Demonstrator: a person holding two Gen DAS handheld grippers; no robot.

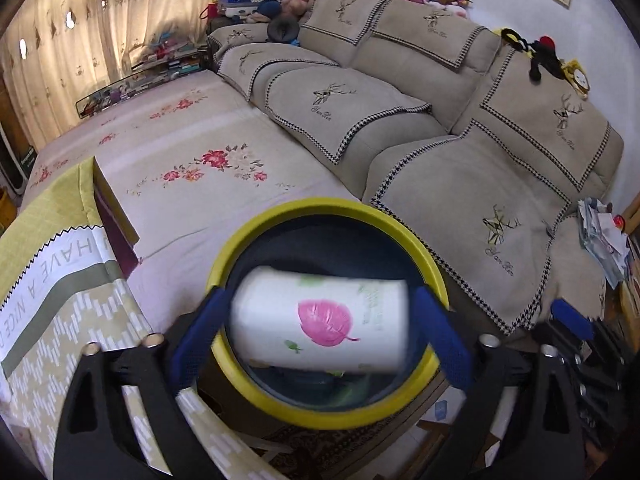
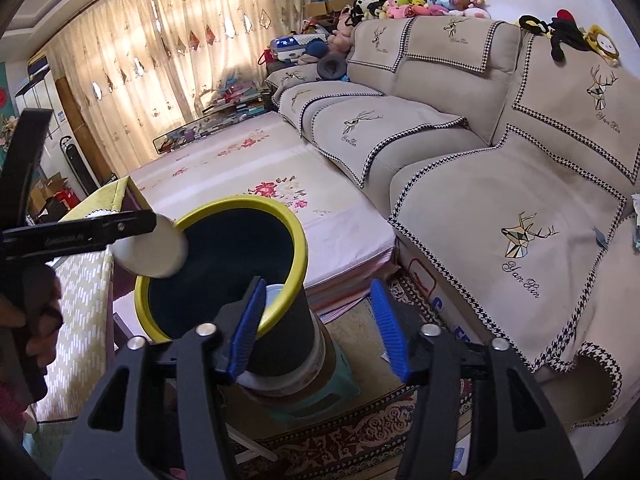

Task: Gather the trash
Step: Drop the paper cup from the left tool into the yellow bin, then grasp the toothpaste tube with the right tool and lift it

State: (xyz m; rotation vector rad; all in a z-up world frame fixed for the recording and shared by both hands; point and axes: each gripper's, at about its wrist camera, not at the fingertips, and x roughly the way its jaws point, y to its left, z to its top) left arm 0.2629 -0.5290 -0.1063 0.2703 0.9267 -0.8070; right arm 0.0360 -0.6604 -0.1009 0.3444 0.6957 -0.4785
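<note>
Beige sofa (image 2: 460, 152), floral bedspread (image 1: 192, 152), patterned rug (image 2: 360, 436)

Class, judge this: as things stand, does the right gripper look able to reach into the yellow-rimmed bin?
Probably yes. The right gripper is open and empty beside the bin; only the tissue pack overhangs the far rim.

Curtain-filtered daylight — fisheye-warped edges

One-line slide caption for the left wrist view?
Left gripper holds a leaf-printed tissue pack above the yellow-rimmed trash bin, sofa behind.
</note>
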